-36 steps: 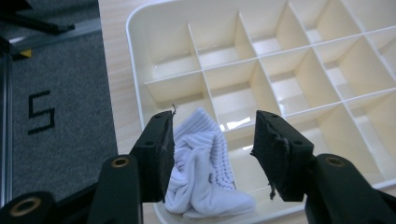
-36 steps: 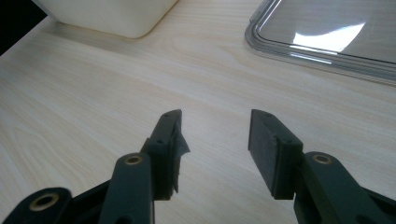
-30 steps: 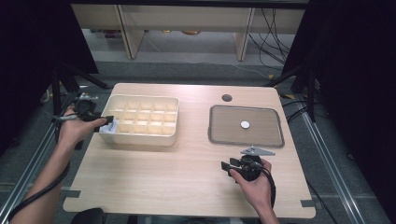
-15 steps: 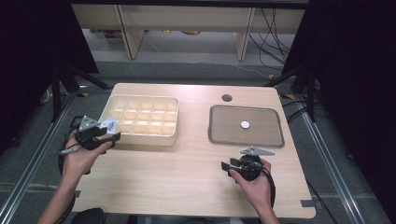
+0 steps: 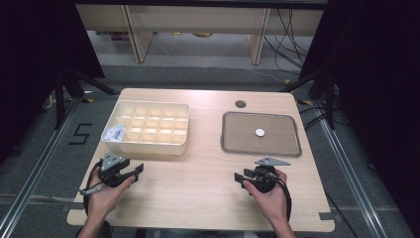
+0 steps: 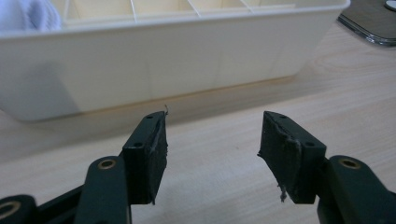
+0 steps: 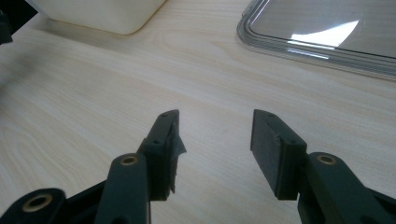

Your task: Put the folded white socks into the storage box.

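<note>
my left gripper point(image 5: 132, 172) rests low on the desk point(image 5: 198, 173), just in front of the cream compartment box point(image 5: 148, 130). its jaws stand wide apart and hold nothing. a white crumpled thing point(image 5: 115, 133) lies in the near left compartment of the box. my right gripper point(image 5: 240, 178) is also wide open and empty, near the grey tray point(image 5: 233, 144), where a small white disc point(image 5: 260, 132) lies.
</note>
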{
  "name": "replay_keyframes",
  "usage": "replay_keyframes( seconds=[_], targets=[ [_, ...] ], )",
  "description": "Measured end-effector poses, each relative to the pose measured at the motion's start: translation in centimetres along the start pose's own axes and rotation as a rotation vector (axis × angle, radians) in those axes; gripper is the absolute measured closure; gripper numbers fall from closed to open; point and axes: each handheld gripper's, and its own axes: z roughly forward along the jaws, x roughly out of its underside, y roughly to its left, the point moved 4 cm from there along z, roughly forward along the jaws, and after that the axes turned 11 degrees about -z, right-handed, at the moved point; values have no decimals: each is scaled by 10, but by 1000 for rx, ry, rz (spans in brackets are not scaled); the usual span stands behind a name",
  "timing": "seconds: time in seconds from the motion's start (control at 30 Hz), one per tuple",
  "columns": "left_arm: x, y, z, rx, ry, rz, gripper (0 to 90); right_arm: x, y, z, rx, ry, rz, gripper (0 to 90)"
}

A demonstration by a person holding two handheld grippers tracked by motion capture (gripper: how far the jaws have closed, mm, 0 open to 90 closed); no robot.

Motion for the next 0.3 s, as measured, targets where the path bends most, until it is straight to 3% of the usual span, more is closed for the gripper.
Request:
replay_keyframes(
  seconds=[0.1, 0.17, 0.3],
  targets=[
    [9, -2, 2, 0, 15, -10, 405, 1, 0, 2, 11, 4, -3, 527],
    [11, -3, 4, 22, -3, -14, 404, 1, 0, 1, 9, 7, -1, 526],
    [10, -2, 2, 18, -22, -27, 402, 1, -1, 2, 4, 8, 4, 524]
  ],
)
